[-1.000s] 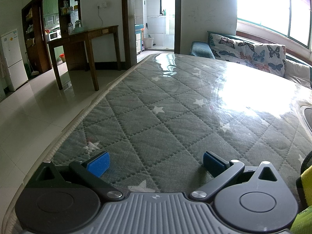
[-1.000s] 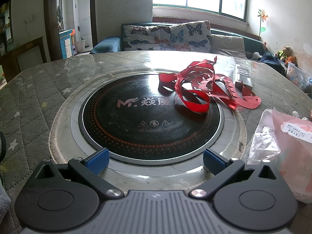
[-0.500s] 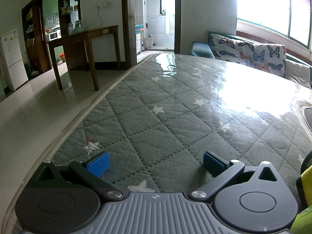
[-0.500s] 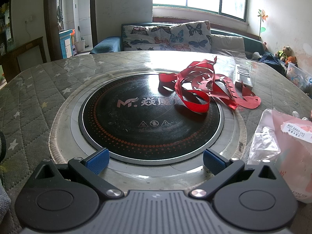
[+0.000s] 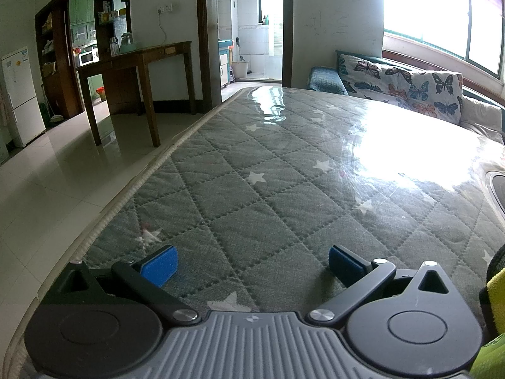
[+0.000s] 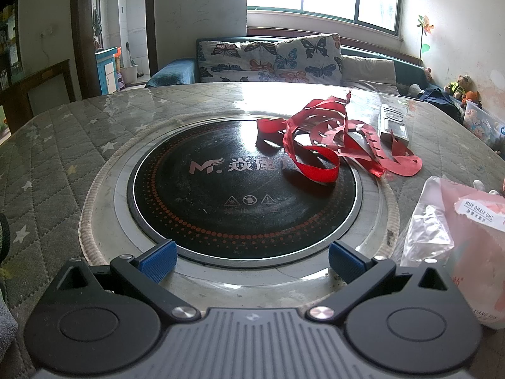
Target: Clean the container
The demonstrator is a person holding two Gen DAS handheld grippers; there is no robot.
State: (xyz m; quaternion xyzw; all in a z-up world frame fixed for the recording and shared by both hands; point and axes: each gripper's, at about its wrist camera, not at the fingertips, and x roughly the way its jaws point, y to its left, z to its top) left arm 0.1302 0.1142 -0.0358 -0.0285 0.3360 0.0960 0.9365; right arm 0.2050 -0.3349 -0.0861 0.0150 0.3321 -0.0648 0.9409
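I am hovering over the quilted worktop [image 6: 47, 164], with its round induction cooktop [image 6: 240, 189] as my landmark. A red ribbon [image 6: 328, 145] is lying across the cooktop's far right rim; a plastic bag [image 6: 454, 230] is sitting just right of it. My right claw [image 6: 251, 260] is gaping wide at its near rim, gripping nothing. My left claw [image 5: 251, 265] is spread wide, empty, well left of it. I cannot tell where any container is.

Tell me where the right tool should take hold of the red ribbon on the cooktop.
Grip the upright loop of the red ribbon nearest the open right tool. It stands on edge off the black cooktop, so one finger could probably pass on each side, coming straight forward.
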